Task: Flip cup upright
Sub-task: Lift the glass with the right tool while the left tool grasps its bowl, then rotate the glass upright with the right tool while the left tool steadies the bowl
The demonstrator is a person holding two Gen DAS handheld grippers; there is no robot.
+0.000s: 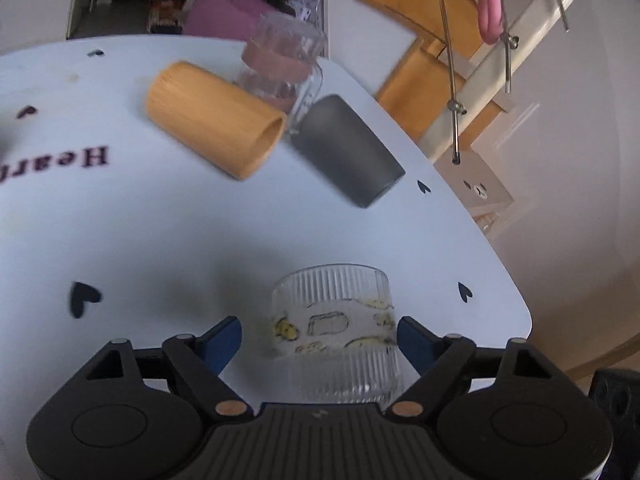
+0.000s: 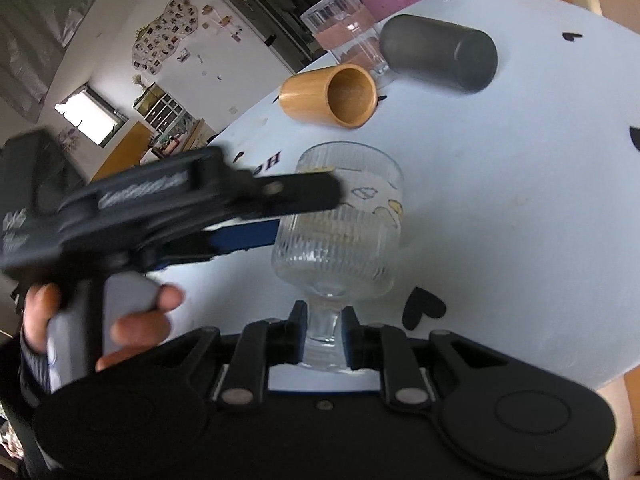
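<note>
nearby, wooden cup (image 1: 214,120) and grey cup (image 1: 348,150) lying sideways, right gripper (image 2: 325,330) pinching ribbed glass (image 2: 340,220) stem, left gripper (image 1: 320,340) spread

A lived-in home: a white surface (image 1: 168,224) printed with hearts, a photo collage (image 2: 166,36) on the wall, a drawer cabinet (image 2: 160,110) by a window (image 2: 90,118), a pink pouf (image 1: 224,14), wooden stairs (image 1: 436,60)
</note>
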